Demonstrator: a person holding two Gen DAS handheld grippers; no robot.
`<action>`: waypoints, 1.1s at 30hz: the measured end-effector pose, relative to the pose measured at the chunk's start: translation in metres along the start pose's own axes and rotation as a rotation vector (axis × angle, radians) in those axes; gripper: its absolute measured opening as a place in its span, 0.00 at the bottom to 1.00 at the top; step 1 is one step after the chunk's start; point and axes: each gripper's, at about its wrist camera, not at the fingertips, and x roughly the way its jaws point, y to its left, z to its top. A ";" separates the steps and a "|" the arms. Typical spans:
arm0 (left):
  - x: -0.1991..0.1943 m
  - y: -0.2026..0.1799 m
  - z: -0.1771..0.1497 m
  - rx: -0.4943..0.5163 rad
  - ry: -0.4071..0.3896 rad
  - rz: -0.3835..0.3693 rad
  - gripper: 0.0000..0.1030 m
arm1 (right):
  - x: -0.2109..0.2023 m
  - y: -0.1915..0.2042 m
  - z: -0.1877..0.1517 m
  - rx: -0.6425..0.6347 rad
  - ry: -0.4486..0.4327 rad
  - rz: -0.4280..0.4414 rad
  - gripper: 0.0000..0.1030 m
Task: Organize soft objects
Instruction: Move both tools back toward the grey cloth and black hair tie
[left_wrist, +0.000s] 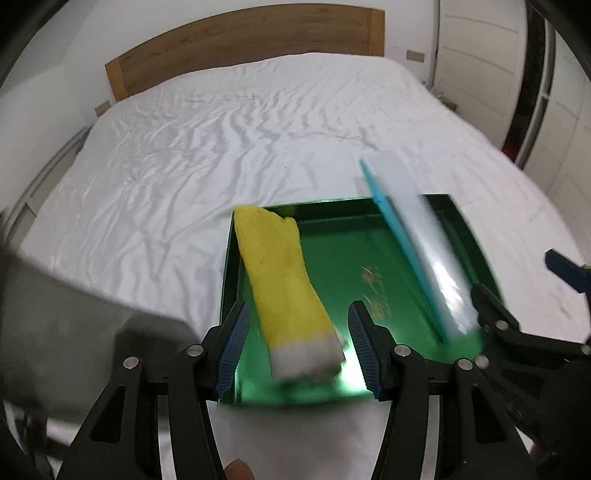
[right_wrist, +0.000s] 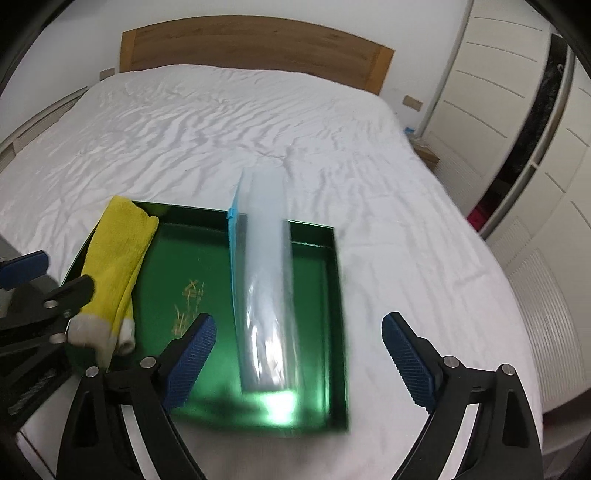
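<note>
A green tray (left_wrist: 332, 258) (right_wrist: 173, 258) lies on the near part of a white bed. Along its left side lies a yellow sock (left_wrist: 280, 266) (right_wrist: 118, 251) with a white cuff, its far end over the rim. My left gripper (left_wrist: 298, 325) (right_wrist: 51, 280) hovers over the cuff, open, with a gap on each side. A clear zip bag (left_wrist: 417, 236) (right_wrist: 264, 280) with a blue edge lies along the tray's right side and sticks out past the far rim. My right gripper (right_wrist: 299, 321) (left_wrist: 517, 273) stands wide open above the bag's near end, touching nothing.
The wrinkled white bed sheet (left_wrist: 221, 129) stretches back to a wooden headboard (left_wrist: 240, 44). White wardrobe doors (right_wrist: 517, 122) stand close on the right. A blurred grey shape (left_wrist: 74, 314) fills the lower left of the left wrist view.
</note>
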 end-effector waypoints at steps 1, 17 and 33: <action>-0.013 0.004 -0.006 -0.003 -0.004 -0.025 0.48 | -0.009 0.002 -0.004 0.004 0.000 0.000 0.89; -0.155 0.186 -0.119 -0.039 0.054 -0.006 0.49 | -0.230 0.129 -0.086 0.004 0.037 0.157 0.90; -0.166 0.444 -0.184 -0.228 0.146 0.171 0.55 | -0.255 0.346 -0.094 0.017 0.131 0.415 0.90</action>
